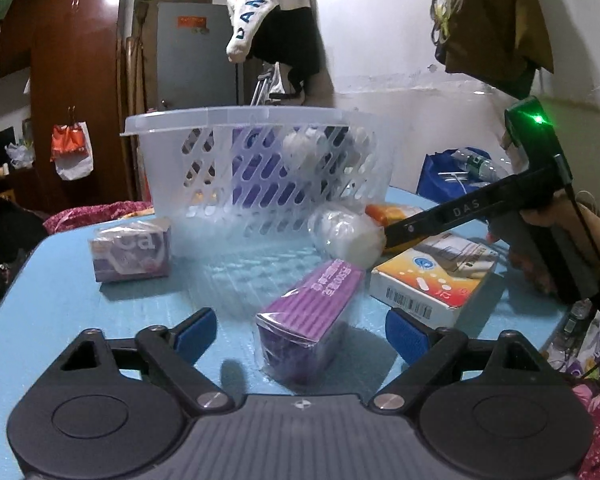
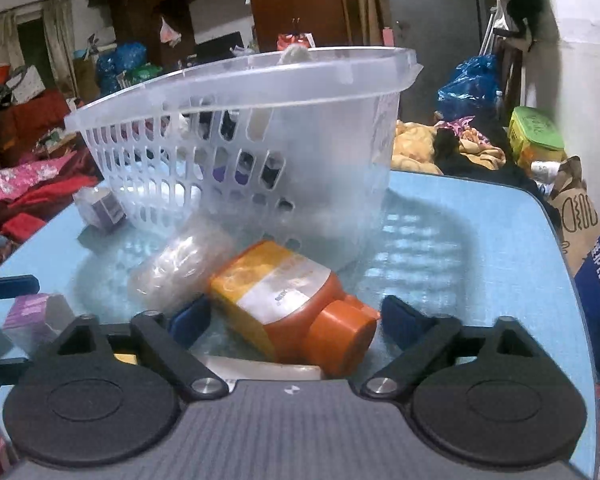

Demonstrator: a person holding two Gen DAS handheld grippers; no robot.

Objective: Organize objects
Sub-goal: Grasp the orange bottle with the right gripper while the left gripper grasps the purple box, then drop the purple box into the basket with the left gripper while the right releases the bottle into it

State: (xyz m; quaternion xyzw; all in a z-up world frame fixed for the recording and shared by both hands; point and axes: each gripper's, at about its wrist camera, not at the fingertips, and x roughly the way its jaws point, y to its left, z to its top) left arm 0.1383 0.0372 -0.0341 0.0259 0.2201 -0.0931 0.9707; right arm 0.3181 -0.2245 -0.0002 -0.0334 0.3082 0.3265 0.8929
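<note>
Left claw [image 1: 300, 332] jaws apart, straddling a purple box [image 1: 308, 316]: shrink-wrapped, ribbed purple sides, pink label panel on top with print too blurred to read. It lies flat on the blue counter [image 1: 52, 300], long axis pointing away from the camera. Pads clear of it on both sides, no contact.

Right claw [image 2: 294, 320] also apart, around an orange bottle [image 2: 288, 300] lying on its side: yellow-orange body, pale label band, chunky orange cap toward the camera. Pads near but not pressing (left pad looks just beside the body, can't confirm touch).

Clear perforated basket [image 1: 260, 160] stands upright at the back of the counter, slotted walls, purple and white items visible inside through the holes. A clear-wrapped white bundle [image 1: 346, 236] lies against its base, touching the bottle.

Other items on the counter: small purple-and-white box [image 1: 132, 254] at left, near the basket; white/orange flat carton [image 1: 432, 280] at right, just beside the purple box.

In the left view, a hand [image 1: 556, 224] grips the right tool's handle.
</note>
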